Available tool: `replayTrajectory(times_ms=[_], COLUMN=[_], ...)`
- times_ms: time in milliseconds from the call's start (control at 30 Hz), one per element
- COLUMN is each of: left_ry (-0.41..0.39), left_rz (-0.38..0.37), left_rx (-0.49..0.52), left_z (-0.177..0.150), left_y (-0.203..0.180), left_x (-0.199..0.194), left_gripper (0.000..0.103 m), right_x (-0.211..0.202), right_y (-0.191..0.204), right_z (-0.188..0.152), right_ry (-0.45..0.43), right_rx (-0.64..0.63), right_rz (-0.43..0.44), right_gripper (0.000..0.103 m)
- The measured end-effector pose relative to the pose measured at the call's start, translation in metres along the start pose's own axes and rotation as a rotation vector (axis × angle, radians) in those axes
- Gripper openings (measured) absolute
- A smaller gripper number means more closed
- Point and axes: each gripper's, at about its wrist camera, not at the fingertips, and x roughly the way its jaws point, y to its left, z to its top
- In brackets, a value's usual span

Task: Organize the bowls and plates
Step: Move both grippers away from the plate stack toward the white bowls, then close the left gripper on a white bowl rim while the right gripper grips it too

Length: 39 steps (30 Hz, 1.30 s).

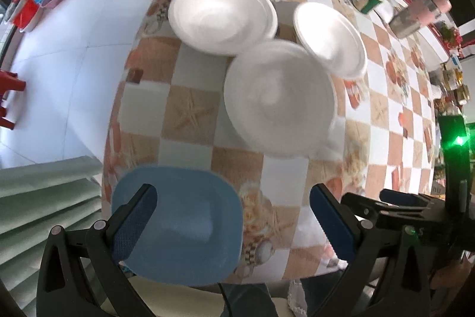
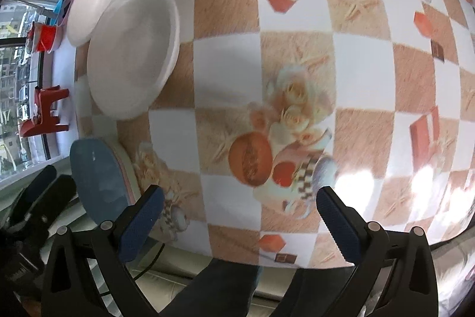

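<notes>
1. Left gripper [image 1: 233, 216] hangs over the near edge of the table [image 1: 190, 115] with its jaws wide apart and nothing between them; its left finger [image 1: 133, 223] overlaps the blue plate [image 1: 181, 228] in view, though whether they touch I cannot tell.
2. Beyond it lie three white dishes: a near bowl [image 1: 279, 97] straight ahead, a far bowl [image 1: 221, 15] to the left behind it, and a plate [image 1: 329, 40] to the right, its rim tucked behind the near bowl.
3. Right gripper [image 2: 239, 225] is likewise spread and empty above bare checked cloth; the blue plate [image 2: 99, 183] sits just left of its left finger [image 2: 142, 228]; the white dishes lie well ahead and to the left.
</notes>
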Motion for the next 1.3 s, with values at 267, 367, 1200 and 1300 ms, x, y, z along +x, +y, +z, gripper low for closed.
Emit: replayTrajectory(times_ms=[267, 367, 1200, 1300], left_ry=[0.021, 0.040, 0.131, 0.122], left_rz=[0.044, 0.058, 0.028, 0.056], left_rx=[-0.063, -0.072, -0.037, 0.000], left_z=[0.038, 0.049, 0.071, 0.065], left_y=[0.005, 0.007, -0.008, -0.020], left_x=[0.022, 0.035, 0.091, 0.090], left_gripper=[0.103, 0.103, 0.019, 0.019], right_x=[-0.006, -0.003, 0.019, 0.021], right_y=[0.013, 0.018, 0.076, 0.080], right_z=[0.036, 0.051, 0.100, 0.098], right_ry=[-0.029, -0.037, -0.061, -0.032], right_rx=[-0.029, -0.030, -0.125, -0.137], right_rz=[-0.034, -0.039, -0.059, -0.008], right_gripper=[0.103, 0.103, 0.039, 0.022])
